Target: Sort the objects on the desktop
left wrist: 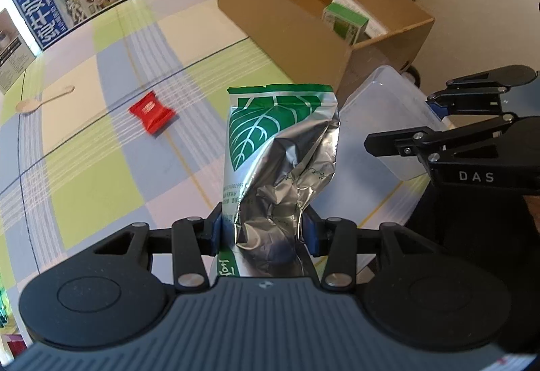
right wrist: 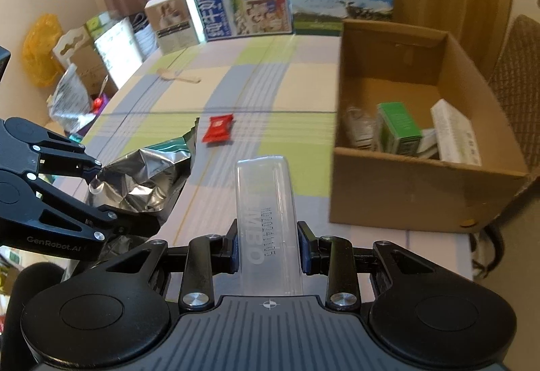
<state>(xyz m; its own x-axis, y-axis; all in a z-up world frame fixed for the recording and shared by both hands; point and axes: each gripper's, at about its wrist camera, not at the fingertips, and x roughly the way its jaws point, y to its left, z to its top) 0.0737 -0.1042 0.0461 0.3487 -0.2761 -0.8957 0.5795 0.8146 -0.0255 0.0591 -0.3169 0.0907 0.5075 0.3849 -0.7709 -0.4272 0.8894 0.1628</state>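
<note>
Beside the cardboard box (right wrist: 422,189) on the checked counter (left wrist: 101,175), my right hand-held gripper (right wrist: 269,251) squeezes a slick clear container (right wrist: 266,219), apparently empty, which could slip, while my left hand-held gripper (left wrist: 262,231) pinches a crumpling foil pouch (left wrist: 276,148) that might sag free.

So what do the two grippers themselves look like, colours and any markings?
Both are matte black linkage frames with silver rivets, round discs at the sides and a ribbed grey body. The fingers carry blue pads. The left gripper reads "GenRobot.AI" on its side in the right view; the right gripper reads "DAS" in the left view. No cables or sleeves show.
</note>
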